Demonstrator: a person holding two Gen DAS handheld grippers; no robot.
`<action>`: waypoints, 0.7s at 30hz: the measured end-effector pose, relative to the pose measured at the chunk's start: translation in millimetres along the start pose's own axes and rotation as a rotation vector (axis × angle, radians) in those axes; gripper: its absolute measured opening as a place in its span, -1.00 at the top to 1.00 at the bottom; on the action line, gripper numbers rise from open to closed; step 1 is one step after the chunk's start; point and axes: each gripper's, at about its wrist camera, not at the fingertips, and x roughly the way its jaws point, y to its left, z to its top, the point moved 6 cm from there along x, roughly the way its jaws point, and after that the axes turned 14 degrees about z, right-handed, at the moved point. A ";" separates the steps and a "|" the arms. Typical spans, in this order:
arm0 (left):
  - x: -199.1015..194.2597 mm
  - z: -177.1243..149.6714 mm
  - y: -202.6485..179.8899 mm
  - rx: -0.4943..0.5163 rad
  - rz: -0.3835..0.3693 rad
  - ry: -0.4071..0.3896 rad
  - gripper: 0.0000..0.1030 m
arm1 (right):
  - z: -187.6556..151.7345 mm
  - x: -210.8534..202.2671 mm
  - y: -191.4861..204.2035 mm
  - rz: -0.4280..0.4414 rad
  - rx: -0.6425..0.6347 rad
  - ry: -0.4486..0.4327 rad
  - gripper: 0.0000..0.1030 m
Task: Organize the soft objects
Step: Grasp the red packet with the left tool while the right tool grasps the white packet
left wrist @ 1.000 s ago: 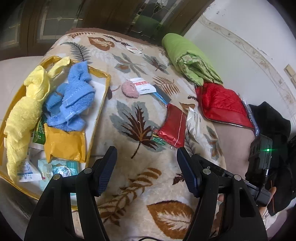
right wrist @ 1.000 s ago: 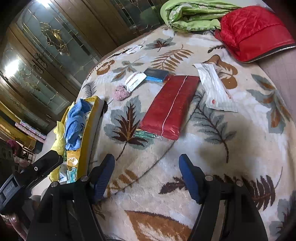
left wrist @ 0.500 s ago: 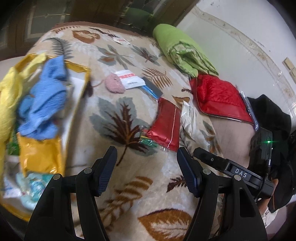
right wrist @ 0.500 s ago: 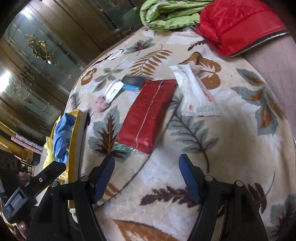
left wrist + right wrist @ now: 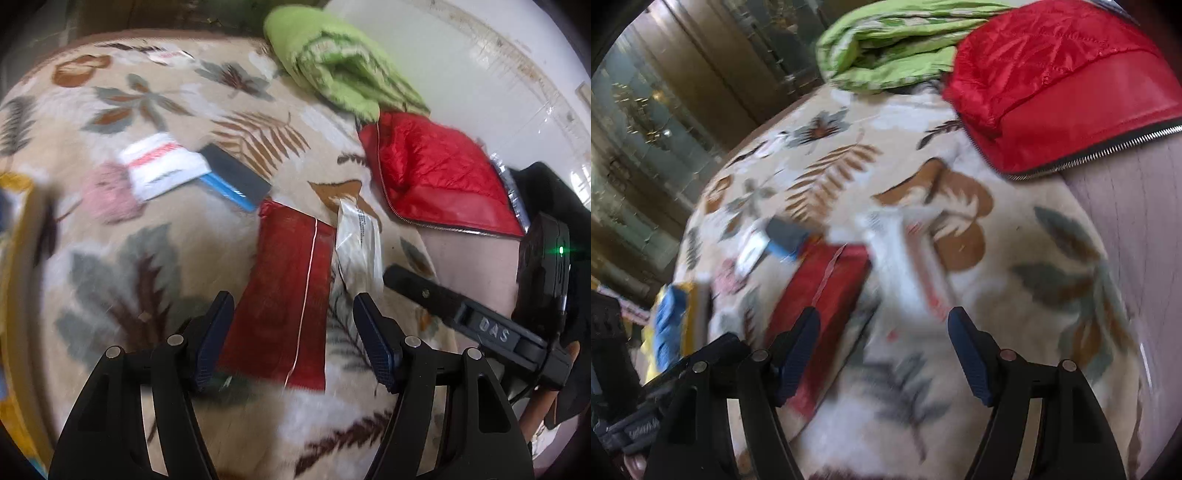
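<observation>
I am holding the left tool (image 5: 293,339) spread, straddling the red packet (image 5: 284,295) on the blanket (image 5: 155,266); the right tool (image 5: 882,350), also spread, is hovering beside that packet, ready to assist.

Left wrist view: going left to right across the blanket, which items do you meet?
Pink puff → white packet → blue-black pack → red pouch → clear wrapper → red quilted bag.

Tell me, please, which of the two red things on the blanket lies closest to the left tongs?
The flat red packet with the thin pale stripe, lying just ahead of the open left tongs. The quilted red pouch with the zipper lies farther back, beside the green bundle.
</observation>
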 end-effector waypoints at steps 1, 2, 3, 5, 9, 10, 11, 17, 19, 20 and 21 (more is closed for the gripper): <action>9.3 3.2 -2.2 0.015 0.020 0.010 -0.31 | 3.1 6.2 -5.5 0.002 0.010 0.013 -0.40; 17.4 5.0 -4.1 0.027 0.036 0.018 -0.31 | 6.5 15.4 -13.2 0.006 0.029 0.028 -0.39; 27.1 6.4 -7.0 0.040 0.043 0.030 -0.31 | 8.2 19.1 -17.6 0.004 0.038 0.026 -0.39; 39.5 5.9 -9.0 0.042 0.054 0.057 -0.31 | 9.5 26.9 -24.5 0.016 0.050 0.027 -0.35; 58.6 4.5 -7.6 0.024 0.064 0.083 -0.31 | 4.2 34.3 -28.9 0.012 0.061 0.036 0.02; 58.2 5.2 -6.7 0.004 0.062 0.070 -0.31 | 2.9 33.6 -28.4 0.010 0.061 0.029 0.05; 57.3 5.7 -7.1 -0.002 0.063 0.062 -0.31 | 2.2 32.7 -27.1 0.008 0.057 0.025 0.08; 48.5 -3.6 -10.7 0.047 0.067 0.043 0.21 | -2.6 30.0 -16.0 -0.016 0.012 0.028 0.30; 39.3 -5.9 -5.2 0.016 0.032 0.035 0.31 | -6.4 26.3 -11.7 0.004 0.017 0.024 0.34; 33.9 -7.8 -2.4 0.000 0.015 0.028 0.32 | -9.6 23.3 -9.3 0.005 0.017 0.018 0.35; 27.6 -10.3 0.9 -0.017 -0.012 0.021 0.32 | -13.4 18.8 -6.0 0.005 0.015 0.009 0.35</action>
